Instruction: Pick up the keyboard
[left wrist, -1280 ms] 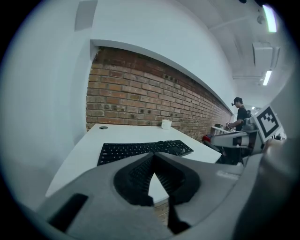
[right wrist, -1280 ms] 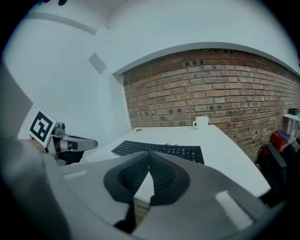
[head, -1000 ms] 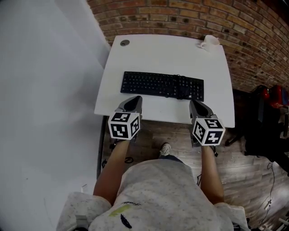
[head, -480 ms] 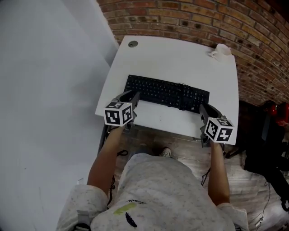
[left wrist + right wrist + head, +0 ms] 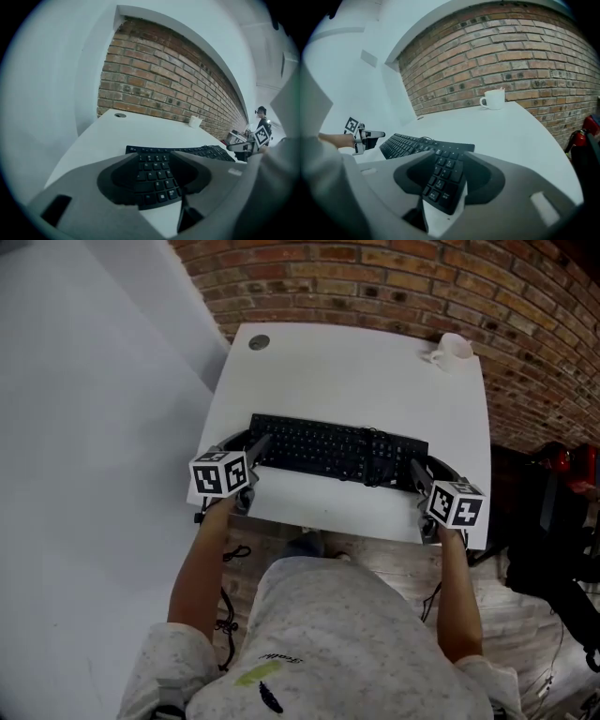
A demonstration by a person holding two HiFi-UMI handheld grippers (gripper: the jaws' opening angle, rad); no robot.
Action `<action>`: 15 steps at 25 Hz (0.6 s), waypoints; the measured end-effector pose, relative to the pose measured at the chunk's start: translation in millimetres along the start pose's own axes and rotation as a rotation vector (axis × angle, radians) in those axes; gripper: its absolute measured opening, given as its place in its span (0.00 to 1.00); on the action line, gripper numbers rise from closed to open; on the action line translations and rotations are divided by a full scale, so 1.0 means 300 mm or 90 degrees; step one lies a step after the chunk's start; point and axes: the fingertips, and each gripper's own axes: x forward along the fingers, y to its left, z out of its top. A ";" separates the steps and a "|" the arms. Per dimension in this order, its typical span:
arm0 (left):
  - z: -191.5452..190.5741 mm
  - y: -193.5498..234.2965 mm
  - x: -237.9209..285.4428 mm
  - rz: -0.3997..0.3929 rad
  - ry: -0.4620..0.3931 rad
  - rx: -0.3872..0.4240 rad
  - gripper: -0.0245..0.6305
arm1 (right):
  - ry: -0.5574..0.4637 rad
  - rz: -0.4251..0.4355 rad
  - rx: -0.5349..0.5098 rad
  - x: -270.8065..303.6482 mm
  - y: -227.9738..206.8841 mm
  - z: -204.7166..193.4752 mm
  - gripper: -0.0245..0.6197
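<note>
The black keyboard lies across the white desk, with its cable coiled on top near the right end. My left gripper is at the keyboard's left end, and in the left gripper view its opening jaws straddle that end without pressing on the keys. At the right end sits my right gripper, whose jaws are also opening. In the right gripper view the keyboard's corner lies between the jaws, and the pads stand clear of it.
A white cup stands at the desk's far right corner by the brick wall. A round cable hole is at the far left corner. Dark gear and a red object sit on the floor to the right.
Both grippers moved forward from the desk's near edge and apart, to the keyboard's two ends. Their jaws went from shut to open.
</note>
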 end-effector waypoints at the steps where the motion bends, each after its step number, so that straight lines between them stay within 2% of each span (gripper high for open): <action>1: -0.002 0.021 0.013 0.000 0.006 0.000 0.36 | 0.004 -0.005 0.004 0.015 -0.009 0.002 0.35; 8: -0.016 0.099 0.098 -0.032 0.039 -0.027 0.46 | 0.027 -0.033 0.046 0.080 -0.062 0.006 0.46; 15: -0.017 0.105 0.159 -0.077 0.062 -0.034 0.56 | 0.051 -0.026 0.105 0.136 -0.076 -0.003 0.54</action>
